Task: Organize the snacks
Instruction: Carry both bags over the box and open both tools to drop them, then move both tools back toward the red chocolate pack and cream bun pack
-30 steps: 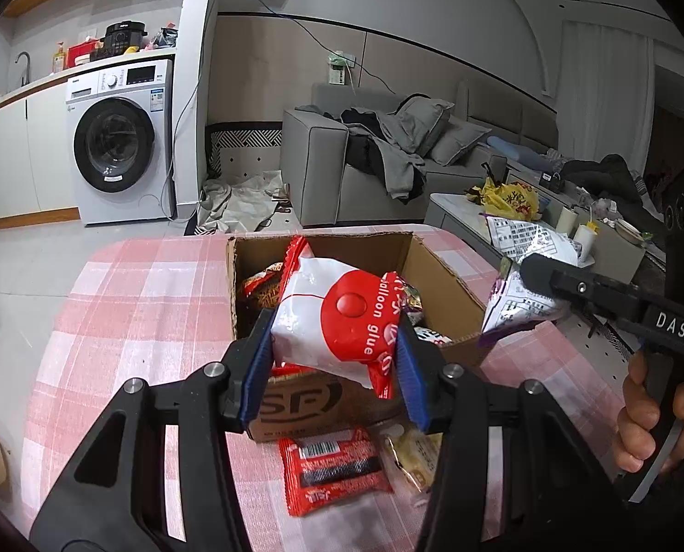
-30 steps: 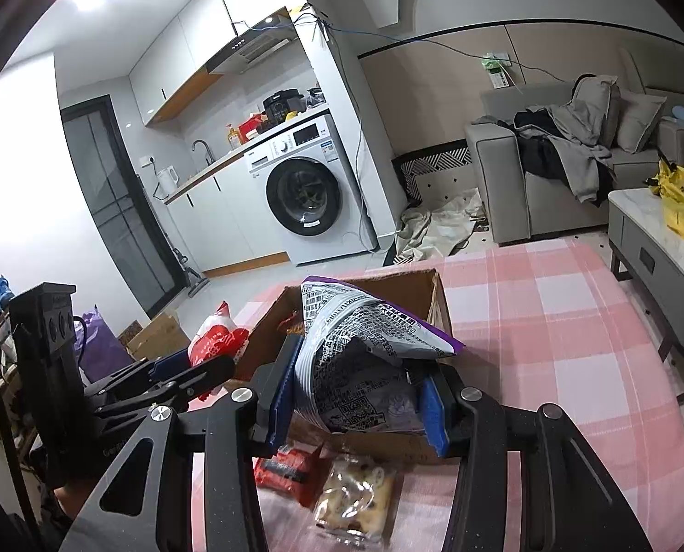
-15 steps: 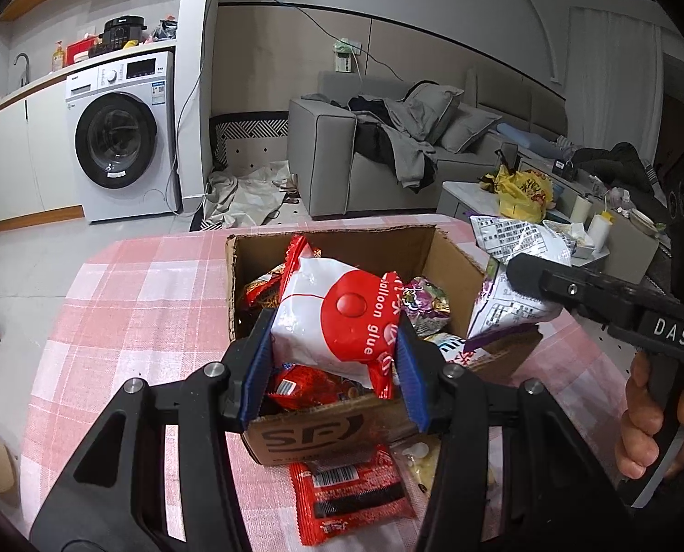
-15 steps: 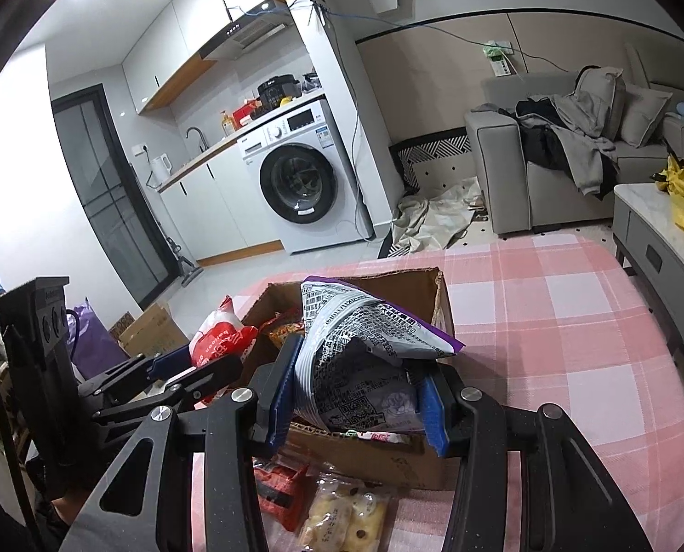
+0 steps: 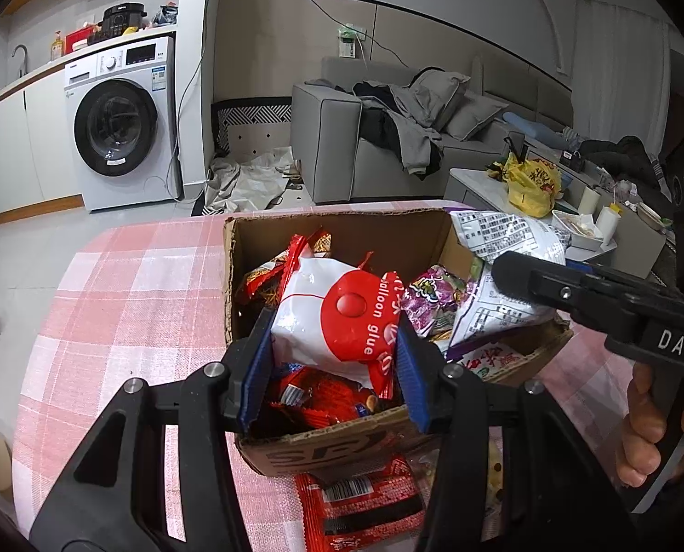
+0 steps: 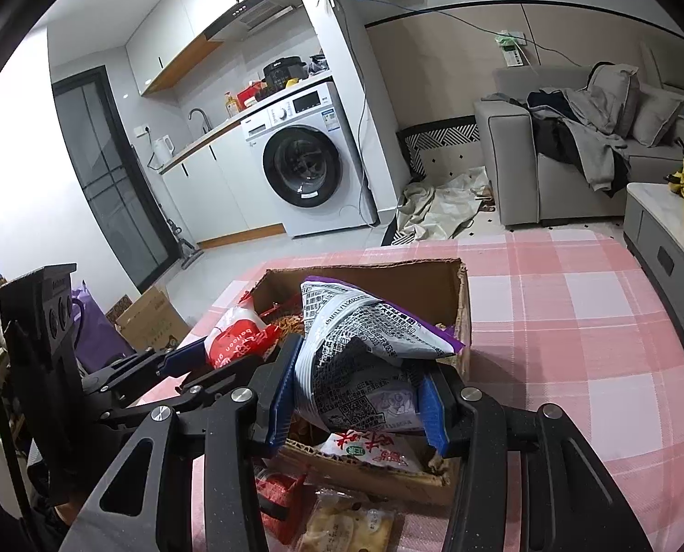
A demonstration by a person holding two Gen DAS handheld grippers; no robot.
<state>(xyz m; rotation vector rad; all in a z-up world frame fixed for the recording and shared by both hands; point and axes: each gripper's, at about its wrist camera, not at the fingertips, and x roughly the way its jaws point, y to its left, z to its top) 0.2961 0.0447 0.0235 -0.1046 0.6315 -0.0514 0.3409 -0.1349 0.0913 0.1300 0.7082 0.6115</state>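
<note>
White-and-red packet point(image 5: 337, 322) clamped between left gripper point(image 5: 333, 363) jaws, held above open cardboard box point(image 5: 342, 230) on tabletop point(image 5: 126, 285), likely for dropping in. Grey printed bag point(image 6: 365, 359) pinched by right gripper point(image 6: 356, 395) over same box. Two packets point(image 6: 342, 520) left outside, just beside box.

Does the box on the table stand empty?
No, the box holds several snack packets, among them a purple one and red ones.

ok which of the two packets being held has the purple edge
The grey printed packet in the right gripper; the left gripper's packet is white and red.
</note>
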